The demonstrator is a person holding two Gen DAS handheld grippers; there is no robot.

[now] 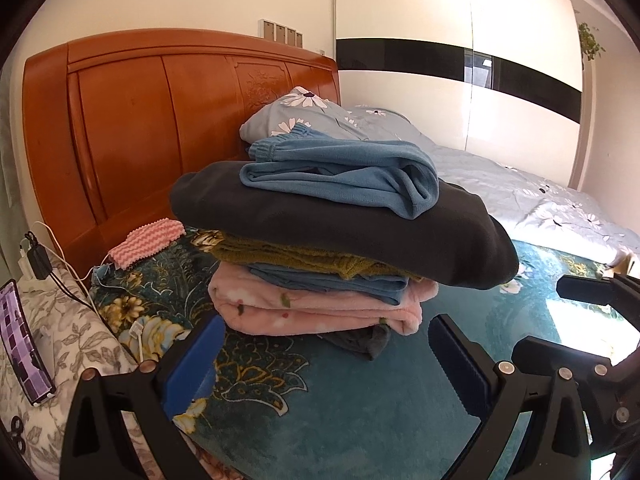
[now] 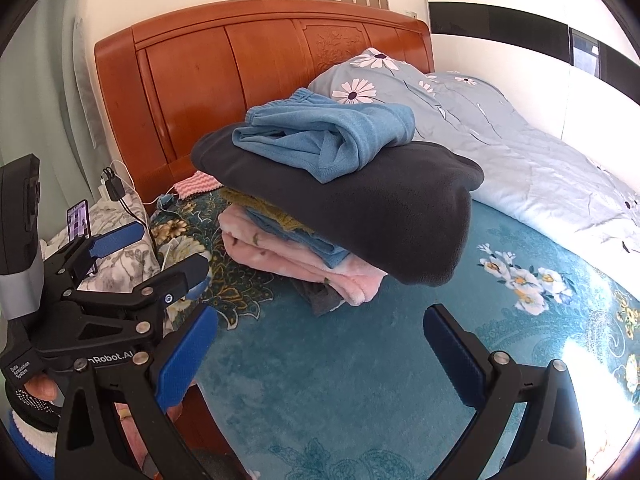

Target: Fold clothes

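Observation:
A stack of folded clothes (image 1: 320, 264) sits on the teal floral bedspread (image 1: 340, 400) near the headboard. On top lies a blue fleece garment (image 1: 340, 176), under it a dark grey one (image 1: 360, 232), then olive, blue and pink pieces (image 1: 312, 308). The stack also shows in the right wrist view (image 2: 340, 208). My left gripper (image 1: 324, 340) is open and empty, just in front of the stack's base. My right gripper (image 2: 320, 328) is open and empty, also short of the stack. The left gripper shows at the left of the right wrist view (image 2: 156, 248).
A wooden headboard (image 1: 160, 120) stands behind. A grey floral quilt (image 1: 520, 192) lies at the right. A pink zigzag cloth (image 1: 144, 242), charger cables (image 1: 40, 260) and a phone (image 1: 24, 344) on a floral pillow are at the left.

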